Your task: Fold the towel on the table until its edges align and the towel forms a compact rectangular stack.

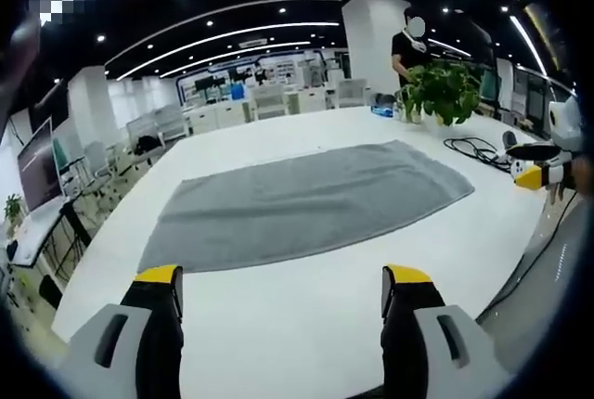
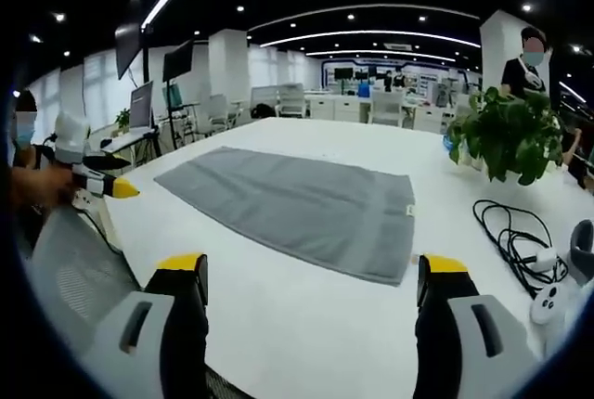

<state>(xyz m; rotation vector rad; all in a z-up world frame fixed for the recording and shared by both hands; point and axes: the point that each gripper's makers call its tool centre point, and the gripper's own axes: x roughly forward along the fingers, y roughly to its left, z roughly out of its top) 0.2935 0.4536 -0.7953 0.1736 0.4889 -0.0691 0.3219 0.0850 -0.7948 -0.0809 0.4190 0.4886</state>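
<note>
A grey towel [image 1: 306,199] lies spread flat on the white table [image 1: 278,325], unfolded. In the right gripper view the same towel [image 2: 297,206] stretches from the left to a small tag at its right edge. My left gripper [image 1: 283,280] hovers open over bare table short of the towel's near edge. My right gripper [image 2: 311,269] is also open, just short of the towel's near edge. The right gripper [image 1: 536,174] appears at the right edge of the left gripper view, and the left gripper [image 2: 111,186] appears at the left in the right gripper view.
A potted green plant [image 2: 506,135] stands at the table's far end, with a person [image 2: 524,65] behind it. A black cable [image 2: 510,232] and a white controller [image 2: 549,302] lie to the right. Office desks and chairs fill the background.
</note>
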